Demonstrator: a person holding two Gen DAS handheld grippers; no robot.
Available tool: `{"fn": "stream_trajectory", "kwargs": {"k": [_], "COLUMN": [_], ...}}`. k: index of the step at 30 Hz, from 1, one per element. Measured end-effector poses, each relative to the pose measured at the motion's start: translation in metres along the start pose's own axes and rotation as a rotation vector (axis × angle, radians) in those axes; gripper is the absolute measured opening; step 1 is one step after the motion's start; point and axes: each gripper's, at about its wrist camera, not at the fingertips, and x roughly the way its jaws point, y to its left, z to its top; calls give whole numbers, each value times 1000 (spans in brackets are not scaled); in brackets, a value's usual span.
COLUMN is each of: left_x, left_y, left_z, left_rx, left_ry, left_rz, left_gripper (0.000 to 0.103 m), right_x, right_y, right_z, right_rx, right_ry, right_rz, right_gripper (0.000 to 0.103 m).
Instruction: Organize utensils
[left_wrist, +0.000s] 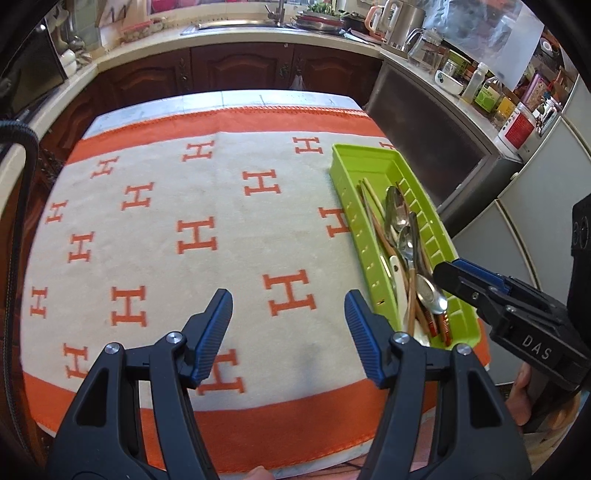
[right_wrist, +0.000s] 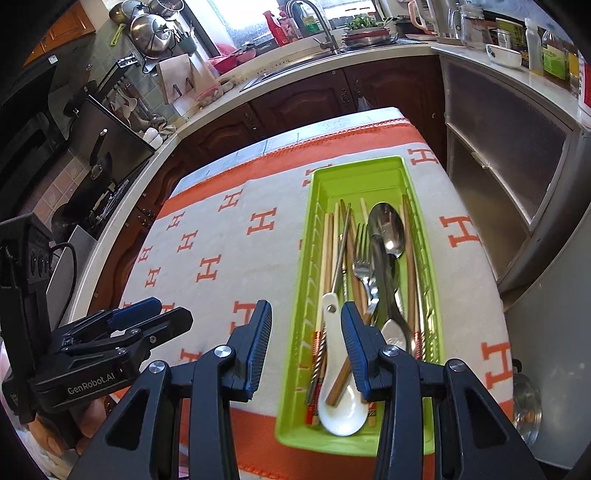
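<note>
The table (left_wrist: 332, 101) is the biggest thing here. A white and orange cloth (left_wrist: 166, 229) with orange H marks covers nearly all of it. No spoon, fork or stick lies loose on the cloth in either view.

A long green tray (right_wrist: 373, 170) sits on the cloth along the right edge of the table, with one end close to the near right corner. All the utensils (right_wrist: 373, 266) in view lie inside it in a mixed pile. There are wooden chopsticks (right_wrist: 327, 236), metal spoons (right_wrist: 388, 225), a fork (right_wrist: 361, 258) and a white soup spoon (right_wrist: 338, 398). The far end of the tray is bare.

So the job looks almost done, or done. Maybe the pile could be laid straighter.

The left claw (left_wrist: 288, 325) hangs over the near part of the cloth, wide apart, holding nothing. The right claw (right_wrist: 306, 332) hangs over the near end of the tray, partly apart, and nothing is between its pads.
</note>
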Motion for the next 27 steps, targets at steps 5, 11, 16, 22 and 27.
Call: {"fn": "stream_trajectory", "kwargs": {"k": [5, 11, 16, 22, 27], "left_x": [-33, -90, -124, -140, -140], "left_y": [10, 14, 18, 26, 34], "left_z": [-7, -14, -24, -36, -38], "left_rx": [-7, -7, -26, -62, -86], "left_ry": [-54, -164, -228, -258, -256], "left_rz": [37, 87, 118, 173, 185], "left_gripper": [61, 78, 83, 83, 83], "right_x": [-27, -76, -107, -122, -118], "right_y": [25, 72, 110, 140, 143], "right_z": [-6, -7, -16, -26, -31], "right_rx": [-19, -72, -119, -172, -169], "right_ry": [-33, -115, -197, -224, -194], "right_rz": [17, 39, 1, -52, -49], "right_gripper": [42, 55, 64, 66, 66]}}
